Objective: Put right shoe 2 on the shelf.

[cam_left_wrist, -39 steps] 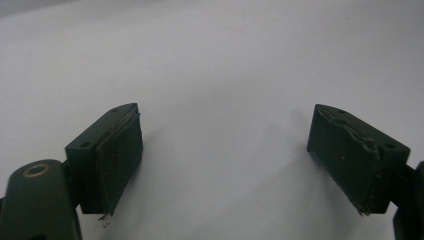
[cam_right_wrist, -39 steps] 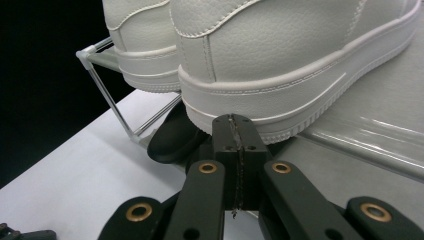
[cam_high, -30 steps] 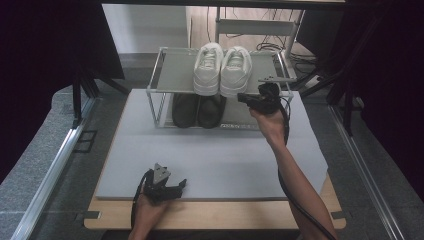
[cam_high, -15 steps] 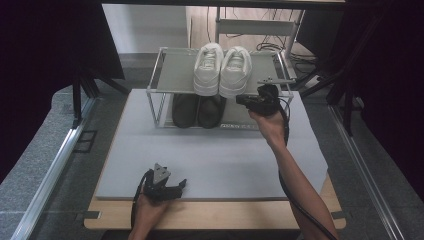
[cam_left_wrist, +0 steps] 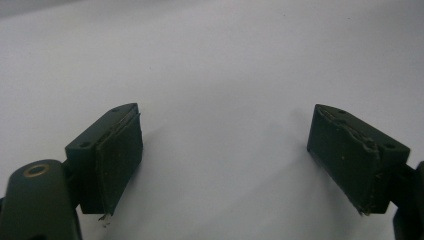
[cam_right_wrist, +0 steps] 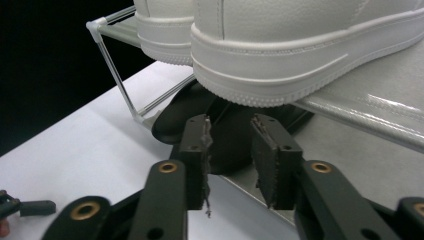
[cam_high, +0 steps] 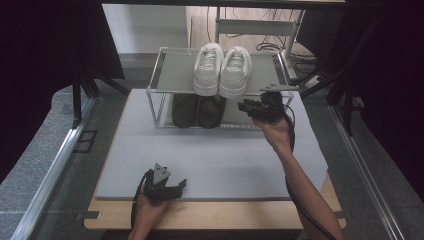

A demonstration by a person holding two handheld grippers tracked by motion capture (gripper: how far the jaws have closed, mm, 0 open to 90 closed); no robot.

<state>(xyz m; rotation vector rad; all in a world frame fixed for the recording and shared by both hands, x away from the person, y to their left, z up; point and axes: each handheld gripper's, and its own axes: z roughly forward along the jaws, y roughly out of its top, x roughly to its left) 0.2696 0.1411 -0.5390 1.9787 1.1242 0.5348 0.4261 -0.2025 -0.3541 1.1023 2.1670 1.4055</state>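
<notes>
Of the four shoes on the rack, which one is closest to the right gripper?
The right-hand black shoe on the lower shelf: the right gripper points at it from the side. The other black shoe lies beyond it, and the white pair sits on the upper shelf.

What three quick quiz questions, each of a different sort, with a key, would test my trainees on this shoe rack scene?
1. True or false: the white shoes stand on the top shelf of the rack.
2. Which gripper is nearer the rack? A) left gripper B) right gripper
3. Fill in: the dark shoes sit on the ____ shelf.

Key:
1. True.
2. B. It is held at the rack's front beside the dark shoes; its jaws have just been opening, with nothing between them. The left gripper rests open on the grey mat near the table's front edge.
3. Lower.
</notes>
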